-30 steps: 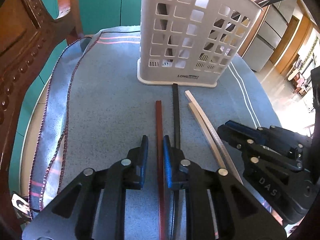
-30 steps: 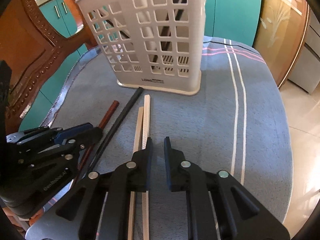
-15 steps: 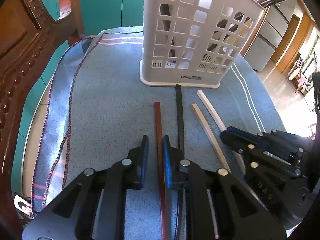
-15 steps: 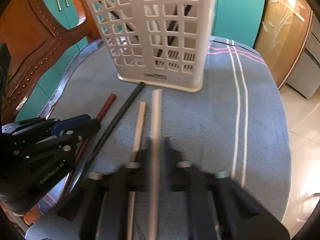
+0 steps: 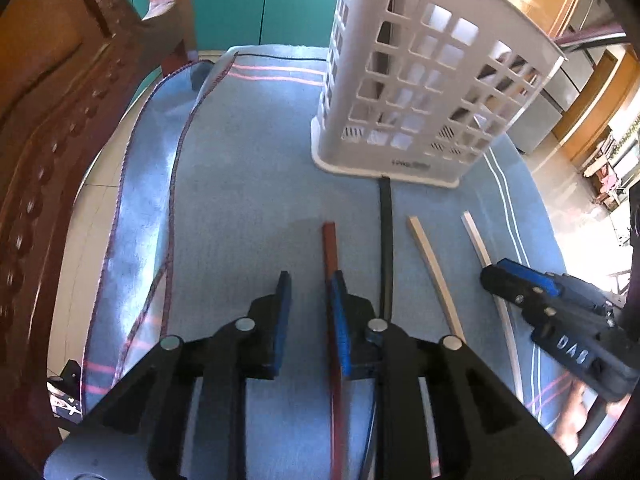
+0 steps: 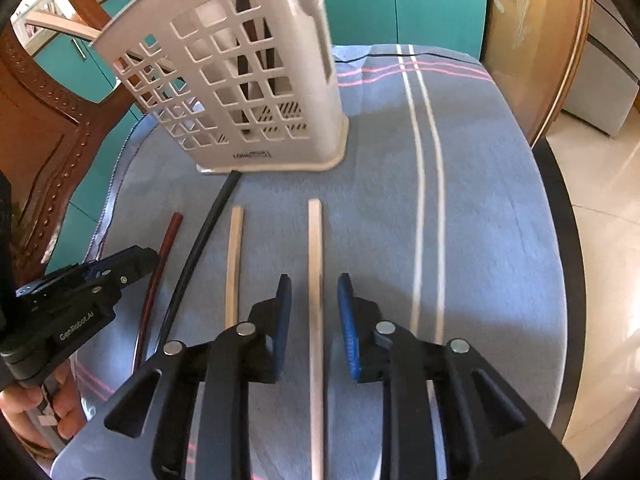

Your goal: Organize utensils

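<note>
Four chopsticks lie side by side on the blue cloth in front of a white slotted basket [image 5: 420,92] [image 6: 248,92]. The red chopstick [image 5: 330,248] [image 6: 166,244] runs between the opening jaws of my left gripper [image 5: 310,280] [image 6: 132,264], close along the right pad, with the left pad apart from it. A black chopstick [image 5: 386,240] [image 6: 204,240] reaches the basket's foot. One pale wooden chopstick [image 6: 315,248] [image 5: 476,236] lies between the opening jaws of my right gripper [image 6: 314,280] [image 5: 516,280], and neither pad touches it. The other pale chopstick [image 6: 234,260] [image 5: 430,264] lies to its left.
A carved wooden chair [image 5: 48,128] [image 6: 44,128] stands close on the left. The blue cloth [image 6: 480,200] with white and pink stripes hangs folded over the left table edge. The table's dark rim [image 6: 560,200] curves on the right. Dark utensils stand inside the basket. A hand [image 6: 24,408] holds the left gripper.
The right gripper took one pale chopstick, carried it right, away from its pair, and its jaws have opened around it. The left jaws have widened slightly beside the red chopstick.
</note>
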